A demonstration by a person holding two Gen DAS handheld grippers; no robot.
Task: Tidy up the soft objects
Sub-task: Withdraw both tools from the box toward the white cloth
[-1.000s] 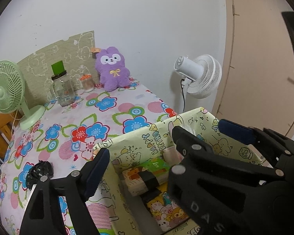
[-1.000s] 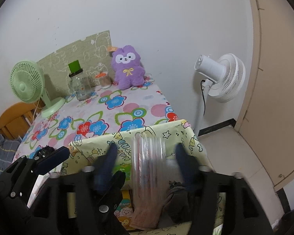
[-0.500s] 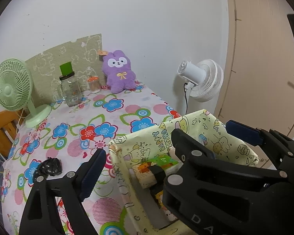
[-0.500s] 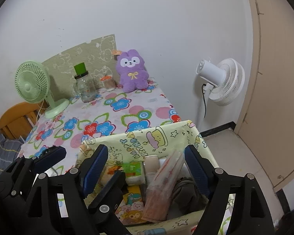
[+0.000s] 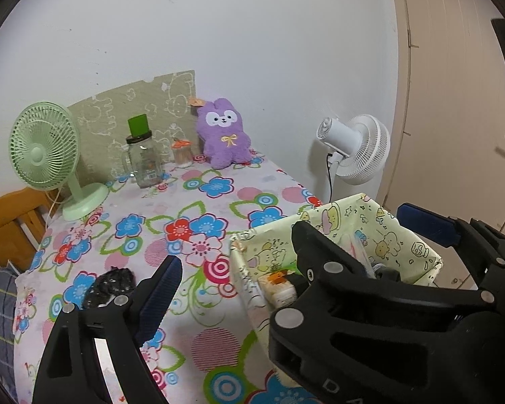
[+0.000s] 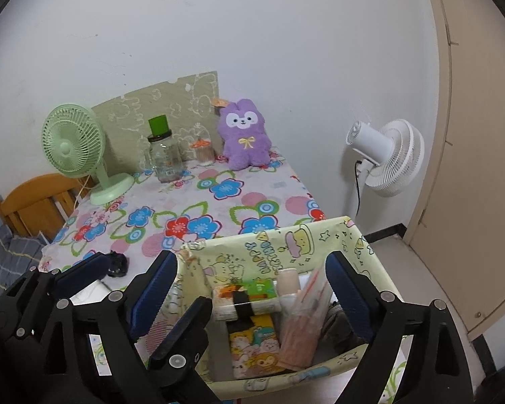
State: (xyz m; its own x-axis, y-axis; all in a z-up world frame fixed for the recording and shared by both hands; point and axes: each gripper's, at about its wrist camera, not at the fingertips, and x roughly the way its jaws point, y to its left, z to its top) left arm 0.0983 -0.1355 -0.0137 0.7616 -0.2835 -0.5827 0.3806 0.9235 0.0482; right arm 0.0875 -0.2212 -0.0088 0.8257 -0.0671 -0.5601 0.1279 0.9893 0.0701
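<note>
Above the yellow fabric bin (image 6: pixel 320 245), right tongs (image 6: pixel 252 281) have just been opening and stand wide and empty, their pink plastic pouch (image 6: pixel 306 323) released inside, while left tongs (image 5: pixel 235 262) stand wide beside it.

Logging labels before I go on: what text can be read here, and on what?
"DA": moulded on the black gripper body, cut off by the frame edge.
Blue lettering on the yellow cartoon storage box: inverted, not legible.
Glass jar label: too small.
Packets in the box: too blurred.
</note>
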